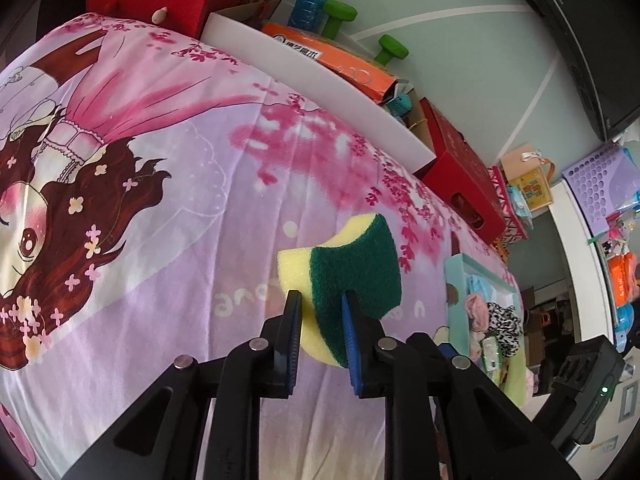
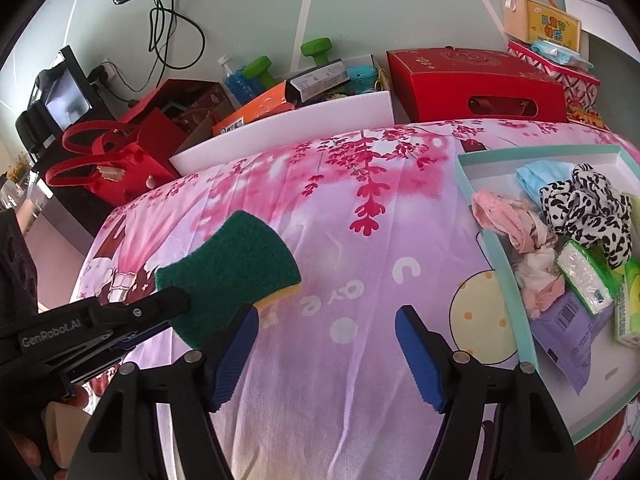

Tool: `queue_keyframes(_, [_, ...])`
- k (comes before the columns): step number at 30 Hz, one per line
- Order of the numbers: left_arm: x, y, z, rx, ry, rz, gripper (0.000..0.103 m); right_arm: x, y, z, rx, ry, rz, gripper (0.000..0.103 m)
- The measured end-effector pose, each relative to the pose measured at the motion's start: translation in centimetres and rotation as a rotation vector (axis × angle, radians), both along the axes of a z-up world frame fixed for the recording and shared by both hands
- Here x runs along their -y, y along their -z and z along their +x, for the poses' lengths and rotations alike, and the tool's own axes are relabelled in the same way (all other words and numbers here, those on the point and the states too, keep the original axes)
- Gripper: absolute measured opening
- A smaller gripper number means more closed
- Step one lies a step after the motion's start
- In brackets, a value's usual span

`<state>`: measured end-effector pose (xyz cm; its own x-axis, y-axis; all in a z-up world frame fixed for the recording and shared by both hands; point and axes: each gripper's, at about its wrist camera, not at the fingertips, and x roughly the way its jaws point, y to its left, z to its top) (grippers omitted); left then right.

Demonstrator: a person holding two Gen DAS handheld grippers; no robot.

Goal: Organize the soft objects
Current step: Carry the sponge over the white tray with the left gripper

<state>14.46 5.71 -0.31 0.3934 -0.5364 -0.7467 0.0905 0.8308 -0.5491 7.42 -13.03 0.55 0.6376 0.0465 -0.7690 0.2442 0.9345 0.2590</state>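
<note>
My left gripper (image 1: 320, 300) is shut on a yellow sponge with a green scouring side (image 1: 352, 272) and holds it above the pink cartoon bedsheet (image 1: 160, 200). The sponge (image 2: 232, 264) and the left gripper (image 2: 176, 304) also show at the left of the right wrist view. My right gripper (image 2: 326, 320) is open and empty over the sheet. A shallow teal-rimmed box (image 2: 472, 208) at the right holds soft things: a black-and-white patterned cloth (image 2: 588, 208), a pink cloth (image 2: 500, 216), a blue mask, tissue packs. The box (image 1: 456, 300) shows at the right of the left wrist view.
Behind the bed stand a white bin (image 2: 288, 128) with an orange box and green dumbbells (image 2: 316, 48), a red box (image 2: 480, 84) and a red felt bag (image 2: 116, 160). A monitor (image 2: 64, 96) stands at far left, shelves (image 1: 592, 208) at right.
</note>
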Motion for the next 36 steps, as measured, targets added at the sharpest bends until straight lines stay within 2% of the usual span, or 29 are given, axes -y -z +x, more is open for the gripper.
queue_keyframes(5, [0.2, -0.8, -0.3, 0.02, 0.022, -0.018, 0.02, 0.6, -0.3, -0.3, 0.021, 0.015, 0.028, 0.074])
queue_keyframes(11, [1.2, -1.3, -0.6, 0.026, 0.073, -0.063, 0.02, 2.4, -0.6, -0.9, 0.054, 0.064, 0.127, 0.074])
queue_keyframes(14, [1.7, -1.7, -0.9, 0.031, 0.11, -0.124, 0.02, 3.2, -1.1, -1.4, 0.075, 0.083, 0.136, 0.074])
queue_keyframes(17, [2.4, -2.4, -1.2, 0.049, 0.149, -0.17, 0.019, 3.9, -2.0, -2.0, 0.105, 0.094, 0.15, 0.067])
queue_keyframes(20, [3.2, -2.7, -1.4, 0.046, 0.186, -0.222, 0.019, 4.5, -3.0, -2.8, 0.148, 0.093, 0.172, 0.064])
queue_keyframes(21, [3.5, -2.8, -1.5, 0.047, 0.197, -0.237, 0.019, 4.6, -3.2, -3.0, 0.158, 0.089, 0.177, 0.06])
queue_keyframes(25, [4.7, -3.4, -2.0, 0.059, 0.229, -0.249, 0.018, 5.3, -4.1, -3.7, 0.183, 0.092, 0.174, 0.052])
queue_keyframes(36, [10.1, -3.8, -3.7, 0.058, 0.342, -0.276, 0.018, 9.3, -5.7, -7.2, 0.219, 0.182, 0.141, 0.051])
